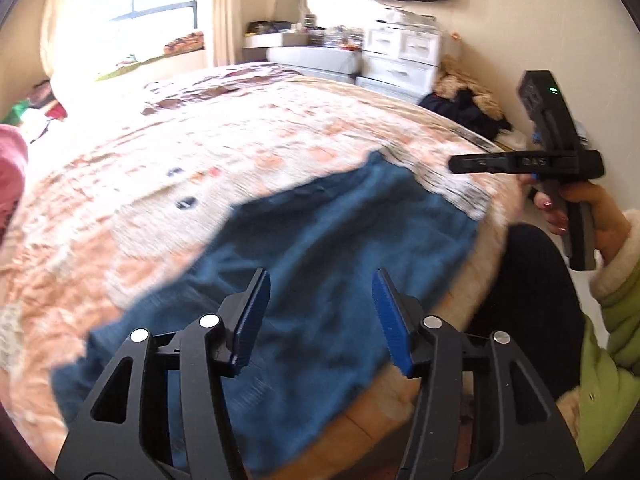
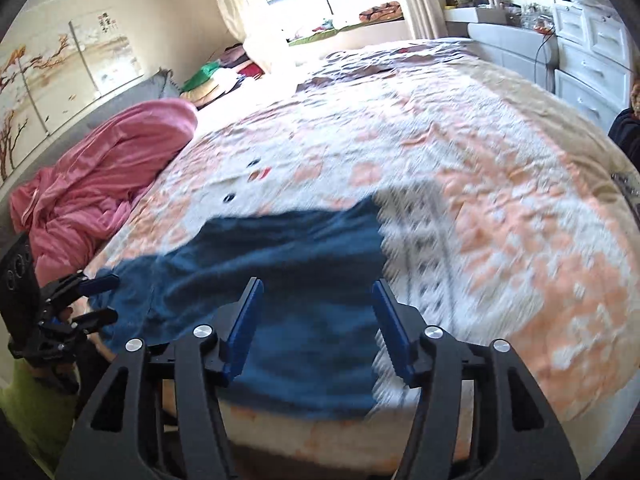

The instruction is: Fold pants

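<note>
Dark blue pants [image 1: 304, 264] lie flat near the front edge of the bed, also in the right wrist view [image 2: 280, 280]. A white patterned cuff or waistband end [image 1: 452, 184] shows at their right end. My left gripper [image 1: 320, 312] is open and empty, hovering above the pants. My right gripper [image 2: 316, 320] is open and empty above the pants' right part. The right gripper also shows in the left wrist view [image 1: 456, 164], held in a hand at the bed's right corner. The left gripper shows in the right wrist view [image 2: 102, 298], open at the pants' left end.
The bed [image 2: 480, 168] has a peach and white patterned cover. A pink quilt [image 2: 104, 184] is heaped at the left. White drawers [image 1: 400, 56] and a dark clothes pile [image 1: 464, 112] stand beyond the bed. My leg [image 1: 528, 288] is by the bed edge.
</note>
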A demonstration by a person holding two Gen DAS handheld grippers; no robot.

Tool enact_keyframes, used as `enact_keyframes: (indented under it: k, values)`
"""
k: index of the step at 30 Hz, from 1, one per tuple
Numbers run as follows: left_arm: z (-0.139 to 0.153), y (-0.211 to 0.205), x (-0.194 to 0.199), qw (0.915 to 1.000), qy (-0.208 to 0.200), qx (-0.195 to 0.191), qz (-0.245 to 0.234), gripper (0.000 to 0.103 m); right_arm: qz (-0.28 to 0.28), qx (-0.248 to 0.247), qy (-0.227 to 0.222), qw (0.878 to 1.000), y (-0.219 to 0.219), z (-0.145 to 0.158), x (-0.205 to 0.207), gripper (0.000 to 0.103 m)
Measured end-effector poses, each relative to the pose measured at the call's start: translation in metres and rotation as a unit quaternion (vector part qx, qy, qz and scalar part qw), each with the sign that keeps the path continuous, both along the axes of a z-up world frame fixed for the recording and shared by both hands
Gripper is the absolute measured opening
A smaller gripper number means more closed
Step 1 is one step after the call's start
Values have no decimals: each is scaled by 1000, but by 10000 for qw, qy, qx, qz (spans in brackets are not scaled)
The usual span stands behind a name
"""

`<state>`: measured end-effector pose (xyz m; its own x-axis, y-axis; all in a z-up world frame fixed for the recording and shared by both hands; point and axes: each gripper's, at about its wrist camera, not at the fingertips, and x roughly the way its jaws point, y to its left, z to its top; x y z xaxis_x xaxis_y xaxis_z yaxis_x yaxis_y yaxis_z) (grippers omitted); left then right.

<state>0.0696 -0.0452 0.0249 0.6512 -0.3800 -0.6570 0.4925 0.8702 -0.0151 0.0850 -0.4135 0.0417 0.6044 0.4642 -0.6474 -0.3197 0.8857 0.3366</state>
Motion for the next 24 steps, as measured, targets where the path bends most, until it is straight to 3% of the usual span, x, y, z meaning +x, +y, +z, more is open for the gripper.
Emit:
enact_keyframes:
  k: [4,7,11,14,19,20,22,24]
  values:
    - [5,-6,53,9989,187,328,270,53,166,-181,-130,9996,4,10,41,61]
    - [-6,-8,90,9966,444,621,294,54,665,-214,-163,9974,26,14,69,67]
    - [-30,-1,131,9926,1031,538,346,54,988,-592,-105,9933,46,11,96,69]
    - [-47,6,151,9888,1375,373,436,53,644,-871,-24,9941,31,1,114,70]
    - [-59,5,167,9862,1605,75,387,53,130,-611,416,9972,-12,-25,138,71]
    - [-61,3,169,9860,1620,82,384,50,91,-597,502,9969,-17,-30,138,71]
    - [-66,-2,172,9850,1684,101,348,26,-13,-554,711,9959,-23,-41,145,71]
    - [-71,-5,175,9832,1797,41,309,18,-112,-347,942,9949,-29,-53,150,71]
